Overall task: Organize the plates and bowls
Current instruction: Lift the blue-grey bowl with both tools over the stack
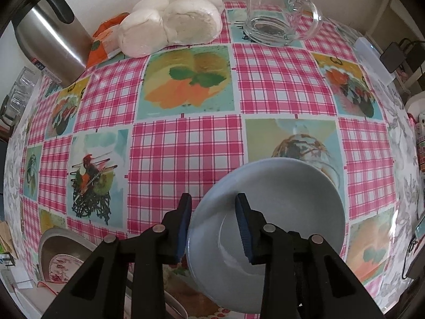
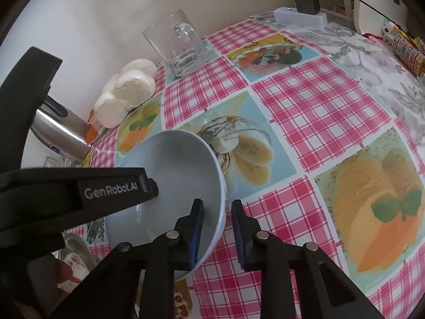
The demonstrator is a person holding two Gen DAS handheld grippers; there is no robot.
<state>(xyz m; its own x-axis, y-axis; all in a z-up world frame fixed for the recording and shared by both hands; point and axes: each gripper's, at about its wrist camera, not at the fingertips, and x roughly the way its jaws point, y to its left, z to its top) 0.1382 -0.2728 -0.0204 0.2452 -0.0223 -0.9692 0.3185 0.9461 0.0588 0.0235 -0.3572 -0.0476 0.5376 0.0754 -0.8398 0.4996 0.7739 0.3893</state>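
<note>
Blue bowl (image 1: 279,212) straddled by both jaws, right view shows banana print (image 2: 252,156)

The left wrist view is aimed from close above the table (image 1: 186,143), toward the wall — the pale blue bowl (image 1: 279,207) is seen right at its fingers. The right wrist view is angled down from the opposite side; the same bowl (image 2: 172,164), glass mug (image 2: 180,50) and kettle (image 2: 61,130) are shared.

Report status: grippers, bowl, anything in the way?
Left gripper and right gripper both straddle the blue bowl rim, neither clamped. Bowl tilted. Glass mug and buns far back.
</note>
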